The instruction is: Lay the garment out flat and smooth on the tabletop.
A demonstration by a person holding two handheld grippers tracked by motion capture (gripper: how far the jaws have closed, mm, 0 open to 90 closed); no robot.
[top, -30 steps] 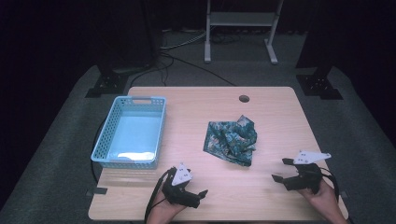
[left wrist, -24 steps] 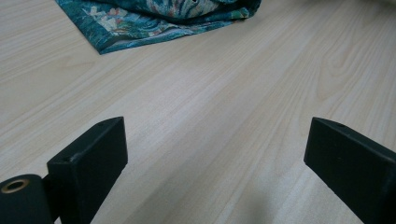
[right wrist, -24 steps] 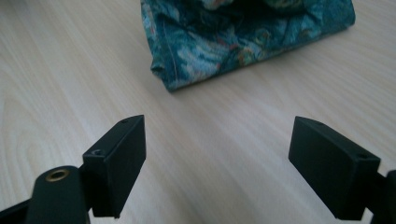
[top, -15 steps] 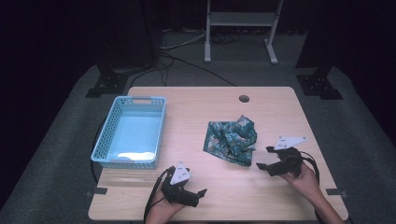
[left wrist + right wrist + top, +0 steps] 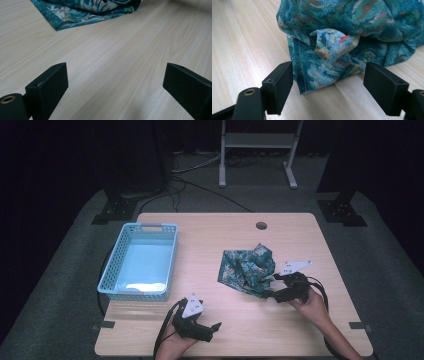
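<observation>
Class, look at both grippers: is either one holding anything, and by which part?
Nothing is held. The right gripper stands open around the cloth's near corner; the left gripper is open over bare table.

Wood table (image 5: pixel 220 227) w/ blue basket (image 5: pixel 140 260), crumpled cloth (image 5: pixel 247 267).

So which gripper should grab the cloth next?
Probably the right gripper: its open jaws already straddle the cloth's near edge. The left gripper, also open, sits apart from it over bare table.

High view overhead; gripper views close, share cloth (image 5: pixel 248 270)
</observation>
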